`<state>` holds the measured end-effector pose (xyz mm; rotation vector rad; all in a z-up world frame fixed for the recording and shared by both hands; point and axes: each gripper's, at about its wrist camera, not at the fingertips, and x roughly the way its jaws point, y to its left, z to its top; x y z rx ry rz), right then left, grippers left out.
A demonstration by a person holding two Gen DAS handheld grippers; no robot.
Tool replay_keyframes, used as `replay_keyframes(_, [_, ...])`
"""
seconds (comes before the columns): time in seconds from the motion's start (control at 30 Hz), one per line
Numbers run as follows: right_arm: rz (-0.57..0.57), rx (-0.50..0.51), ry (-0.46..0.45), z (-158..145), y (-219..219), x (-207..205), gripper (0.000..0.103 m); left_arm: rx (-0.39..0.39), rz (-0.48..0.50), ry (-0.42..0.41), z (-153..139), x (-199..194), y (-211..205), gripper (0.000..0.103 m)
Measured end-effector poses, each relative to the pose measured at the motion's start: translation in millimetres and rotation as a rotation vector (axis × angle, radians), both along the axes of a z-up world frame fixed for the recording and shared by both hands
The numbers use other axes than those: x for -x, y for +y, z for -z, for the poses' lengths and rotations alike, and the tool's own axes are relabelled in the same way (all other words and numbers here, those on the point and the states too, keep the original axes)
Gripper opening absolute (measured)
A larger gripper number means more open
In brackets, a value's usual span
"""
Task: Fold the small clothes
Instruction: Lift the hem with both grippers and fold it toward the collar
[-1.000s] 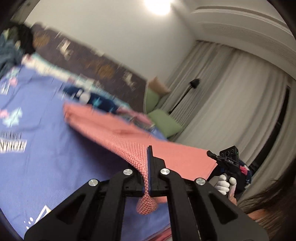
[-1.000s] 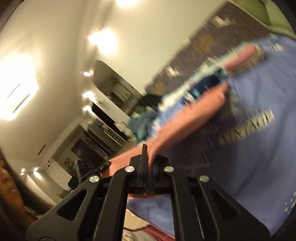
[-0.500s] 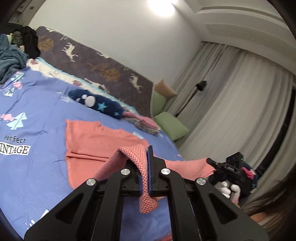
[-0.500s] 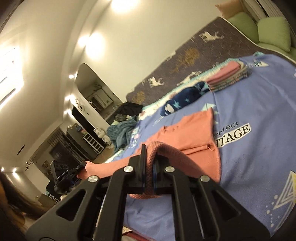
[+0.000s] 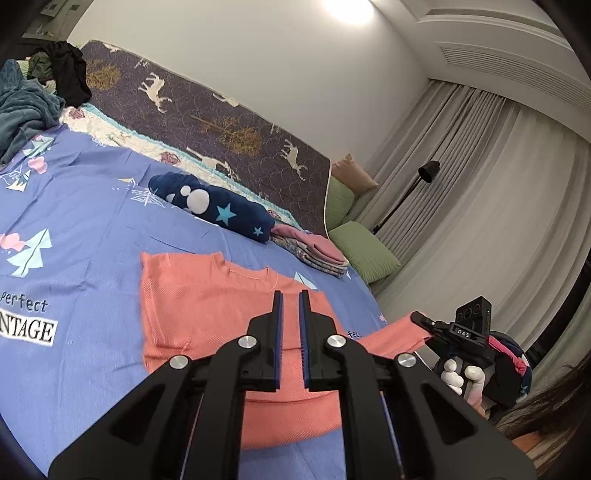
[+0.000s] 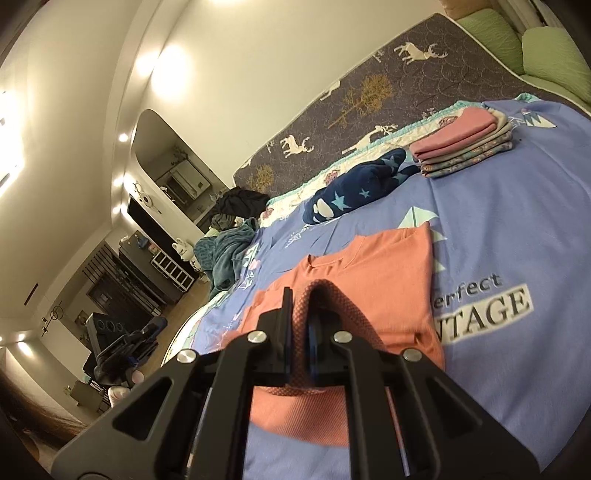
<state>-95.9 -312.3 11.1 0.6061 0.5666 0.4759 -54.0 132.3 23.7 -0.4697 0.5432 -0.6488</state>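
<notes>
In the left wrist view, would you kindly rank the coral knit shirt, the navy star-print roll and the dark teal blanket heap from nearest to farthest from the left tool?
1. Coral knit shirt: spread directly beneath the left tool.
2. Navy star-print roll: beyond the shirt, mid-bed.
3. Dark teal blanket heap: far left corner of the bed.

Plain white walls (image 5: 258, 48) all around, with a ceiling light (image 5: 354, 9) blazing overhead. Long pale curtains (image 5: 498, 206) covered one whole side, and a black floor lamp (image 5: 413, 192) stood in front of them beside green cushions (image 5: 364, 254). At the other end there was an arched niche (image 6: 162, 166) lit by spotlights, dark shelving (image 6: 147, 273) below it, and what looked like wooden flooring (image 6: 184, 314), though it was pretty dim there.
</notes>
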Motion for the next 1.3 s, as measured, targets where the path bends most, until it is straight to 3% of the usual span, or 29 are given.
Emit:
replay_keyframes(0.03, [0.007, -0.002, 0.012, 3, 0, -9, 0.009, -0.006, 0.004, 0.019, 3, -6, -2, 0.008])
replay_keyframes(0.13, [0.027, -0.009, 0.053, 14, -3, -23, 0.009, -0.056, 0.005, 0.095, 15, -21, -7, 0.037])
replay_keyframes(0.2, [0.040, -0.010, 0.084, 23, -6, -27, 0.009, -0.109, 0.005, 0.140, 28, -26, -11, 0.042])
replay_keyframes(0.47, [0.078, -0.026, 0.187, 55, -18, -35, 0.010, -0.212, -0.026, 0.313, 82, -44, -11, 0.042])
replay_keyframes(0.63, [0.081, -0.030, 0.192, 56, -18, -34, 0.010, -0.251, -0.013, 0.288, 88, -54, -21, 0.040])
replay_keyframes(0.7, [0.083, -0.029, 0.192, 56, -18, -32, 0.010, -0.274, -0.006, 0.243, 82, -54, -26, 0.018])
replay_keyframes(0.73, [0.083, -0.030, 0.192, 56, -18, -32, 0.010, -0.273, 0.006, 0.236, 80, -55, -28, 0.001])
replay_keyframes(1.0, [0.091, -0.036, 0.198, 58, -20, -30, 0.012, -0.235, 0.007, 0.264, 80, -65, -25, 0.003])
replay_keyframes(1.03, [0.090, -0.036, 0.199, 58, -20, -30, 0.013, -0.231, 0.004, 0.285, 84, -67, -23, 0.008])
replay_keyframes(1.07, [0.090, -0.036, 0.199, 59, -20, -30, 0.013, -0.230, 0.000, 0.300, 87, -67, -23, 0.020])
replay_keyframes(1.13, [0.090, -0.037, 0.200, 59, -20, -30, 0.014, -0.239, -0.009, 0.332, 95, -68, -23, 0.027])
replay_keyframes(1.23, [0.090, -0.033, 0.201, 59, -20, -30, 0.015, -0.239, 0.004, 0.341, 100, -65, -24, 0.027])
replay_keyframes(1.3, [0.091, -0.030, 0.204, 60, -20, -29, 0.016, -0.237, 0.024, 0.314, 98, -63, -26, 0.017])
